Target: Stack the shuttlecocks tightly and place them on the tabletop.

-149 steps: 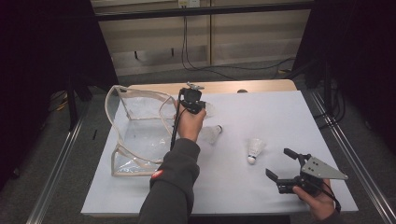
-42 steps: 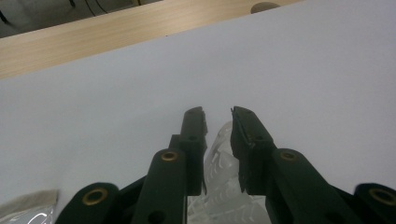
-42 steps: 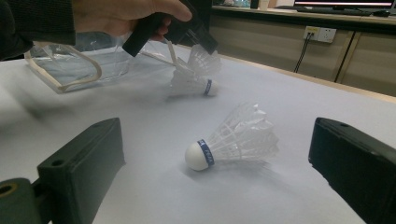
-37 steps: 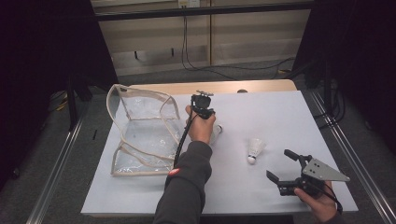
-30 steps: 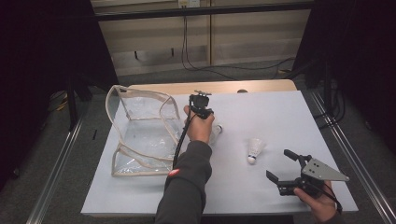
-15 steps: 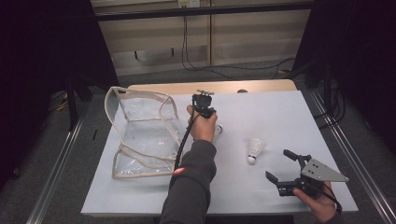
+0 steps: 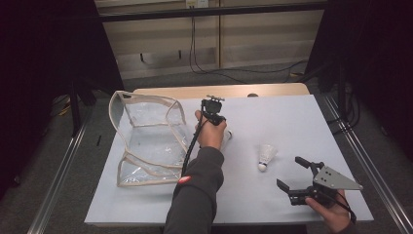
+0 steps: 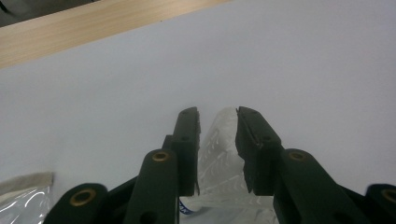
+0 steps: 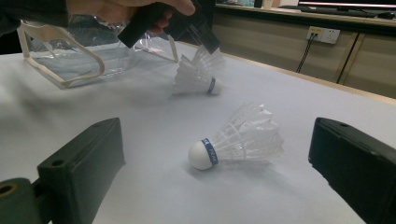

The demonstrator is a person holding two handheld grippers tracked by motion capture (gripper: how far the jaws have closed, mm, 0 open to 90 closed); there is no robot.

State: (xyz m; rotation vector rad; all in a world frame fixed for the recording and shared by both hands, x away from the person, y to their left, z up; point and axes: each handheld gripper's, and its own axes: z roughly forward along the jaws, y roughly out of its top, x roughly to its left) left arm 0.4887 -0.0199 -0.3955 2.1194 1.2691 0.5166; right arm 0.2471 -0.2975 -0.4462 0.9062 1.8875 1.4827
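Fingers, left gripper (image 8: 218,140): set either side of the far shuttlecock's (image 9: 198,72) feather skirt and just opened a little; whether the pads press cannot be told.
Fingers, right gripper (image 7: 298,178): spread wide, empty, parked at the near right bench (image 7: 302,117) edge, aimed at the near shuttlecock (image 7: 265,156).
Far shuttlecock: on the bench beside the bag, cork down toward the surface.
Near shuttlecock: lying on its side, untouched, right of centre.
Clear bag (image 7: 146,139): left, mouth gaping, likely the destination.

Glossy clear plastic bag (image 7: 146,146), seemingly cloth-edged; matt white tabletop (image 7: 302,117).
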